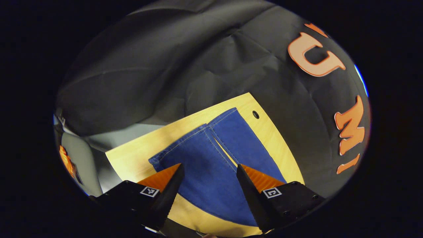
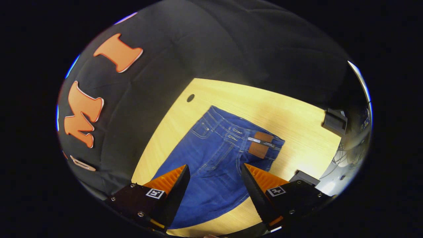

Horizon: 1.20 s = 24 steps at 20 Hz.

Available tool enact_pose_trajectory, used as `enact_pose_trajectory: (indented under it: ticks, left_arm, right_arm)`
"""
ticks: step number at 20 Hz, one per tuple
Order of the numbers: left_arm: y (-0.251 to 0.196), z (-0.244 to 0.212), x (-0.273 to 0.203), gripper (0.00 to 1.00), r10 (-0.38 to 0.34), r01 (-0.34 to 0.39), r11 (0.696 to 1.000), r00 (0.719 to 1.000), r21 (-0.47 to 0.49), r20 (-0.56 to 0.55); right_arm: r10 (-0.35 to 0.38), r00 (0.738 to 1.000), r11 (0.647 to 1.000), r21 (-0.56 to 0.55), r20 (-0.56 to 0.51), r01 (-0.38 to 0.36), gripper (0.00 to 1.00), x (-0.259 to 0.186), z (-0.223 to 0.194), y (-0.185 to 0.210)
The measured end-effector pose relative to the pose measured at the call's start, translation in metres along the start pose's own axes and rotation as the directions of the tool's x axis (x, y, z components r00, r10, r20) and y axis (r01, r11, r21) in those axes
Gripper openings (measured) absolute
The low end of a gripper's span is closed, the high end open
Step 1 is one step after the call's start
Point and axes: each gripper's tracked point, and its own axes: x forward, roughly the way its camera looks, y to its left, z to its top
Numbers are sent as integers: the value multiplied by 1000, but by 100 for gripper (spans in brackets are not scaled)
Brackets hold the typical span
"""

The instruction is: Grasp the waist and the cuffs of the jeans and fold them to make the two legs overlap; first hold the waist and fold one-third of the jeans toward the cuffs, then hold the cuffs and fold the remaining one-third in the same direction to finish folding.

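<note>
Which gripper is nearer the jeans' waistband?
Right. The right gripper hovers open above the seat, the waistband just ahead; the left gripper hovers open over the legs toward the cuffs.

The worktop [image 2: 290,112] is light wood with a small round hole [image 2: 190,98] near its far left corner. A black block [image 2: 334,122] sits at its right edge. Black cloth [image 1: 158,76] hangs behind the worktop as the booth wall.

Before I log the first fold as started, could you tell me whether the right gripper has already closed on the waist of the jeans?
No, the right gripper hangs open above the jeans, short of the waist.
</note>
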Motion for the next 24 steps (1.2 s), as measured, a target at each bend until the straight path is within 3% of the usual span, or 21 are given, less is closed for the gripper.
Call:
enact_pose_trajectory:
  ticks: [13,18,24]
  left_arm:
    - [87,-27,29,98,46,-77,968,990,-238,-134]
    - [81,-21,40,95,-43,14,958,995,-288,-95]
    - [62,-10,56,92,-133,109,958,988,-265,-73]
  right_arm:
    - [-69,988,994,72,-138,79,97,34,-24,-37]
    - [-89,983,987,115,-160,108,97,43,-28,-57]
    - [-94,975,979,162,-202,128,97,57,-41,-73]
